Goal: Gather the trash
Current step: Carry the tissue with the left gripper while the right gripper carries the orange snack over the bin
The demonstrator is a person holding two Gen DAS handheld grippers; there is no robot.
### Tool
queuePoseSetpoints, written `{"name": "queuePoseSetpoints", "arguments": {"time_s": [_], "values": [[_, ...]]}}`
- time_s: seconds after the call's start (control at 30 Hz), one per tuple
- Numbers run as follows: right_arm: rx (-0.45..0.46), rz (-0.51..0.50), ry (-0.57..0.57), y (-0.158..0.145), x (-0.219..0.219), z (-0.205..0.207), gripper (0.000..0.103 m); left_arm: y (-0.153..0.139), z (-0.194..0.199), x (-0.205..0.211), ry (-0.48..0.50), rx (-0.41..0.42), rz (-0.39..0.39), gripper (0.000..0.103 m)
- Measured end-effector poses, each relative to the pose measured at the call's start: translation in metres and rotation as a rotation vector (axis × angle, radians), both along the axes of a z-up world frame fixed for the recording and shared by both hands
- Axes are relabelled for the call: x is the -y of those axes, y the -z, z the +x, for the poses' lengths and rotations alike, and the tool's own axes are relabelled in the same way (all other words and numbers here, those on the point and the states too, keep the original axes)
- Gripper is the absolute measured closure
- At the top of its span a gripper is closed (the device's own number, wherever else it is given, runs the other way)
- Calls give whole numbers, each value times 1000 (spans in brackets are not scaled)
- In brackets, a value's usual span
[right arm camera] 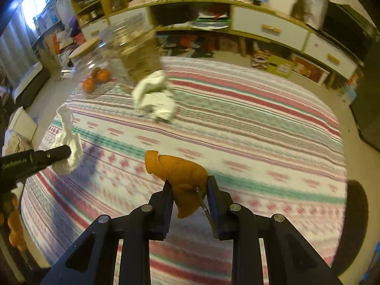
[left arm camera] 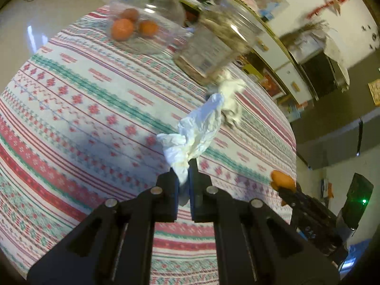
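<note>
On the left, the left gripper [left arm camera: 184,168] is clenched on a crumpled white tissue [left arm camera: 197,133], which sticks up and away from its fingertips above the striped tablecloth [left arm camera: 83,99]. Farther off, a second crumpled tissue [right arm camera: 154,97] lies on the cloth, touching a clear jar [right arm camera: 133,49]. To the right, the right gripper [right arm camera: 188,185] grasps a piece of orange peel [right arm camera: 180,175] lifted off the cloth, the peel poking up and left past its fingertips.

Motion blur smears the tall glass jar [left arm camera: 215,47] and its label; the left gripper's [right arm camera: 68,153] body runs off the frame's edge.
</note>
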State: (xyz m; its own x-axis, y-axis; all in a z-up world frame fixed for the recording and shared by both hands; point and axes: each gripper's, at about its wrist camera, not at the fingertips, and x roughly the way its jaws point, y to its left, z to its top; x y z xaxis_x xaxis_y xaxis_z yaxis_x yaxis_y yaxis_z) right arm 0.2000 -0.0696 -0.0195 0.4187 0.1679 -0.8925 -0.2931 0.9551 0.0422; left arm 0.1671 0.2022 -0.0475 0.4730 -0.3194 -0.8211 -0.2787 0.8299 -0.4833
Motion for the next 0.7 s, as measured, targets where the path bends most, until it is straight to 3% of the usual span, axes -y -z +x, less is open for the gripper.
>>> {"name": "queuePoseSetpoints", "arguments": {"time_s": [0.1, 0.33, 0.47, 0.7], "values": [[3, 7, 36, -7, 33, -8, 75, 3, 4, 27, 39, -8, -42, 95], [20, 59, 145, -17, 117, -36, 75, -5, 21, 103, 136, 27, -27, 95], [24, 87, 193, -18, 157, -47, 75, -14, 30, 147, 210, 69, 41, 95], [40, 79, 301, -19, 229, -52, 75, -13, 30, 209, 320, 86, 49, 95]]}}
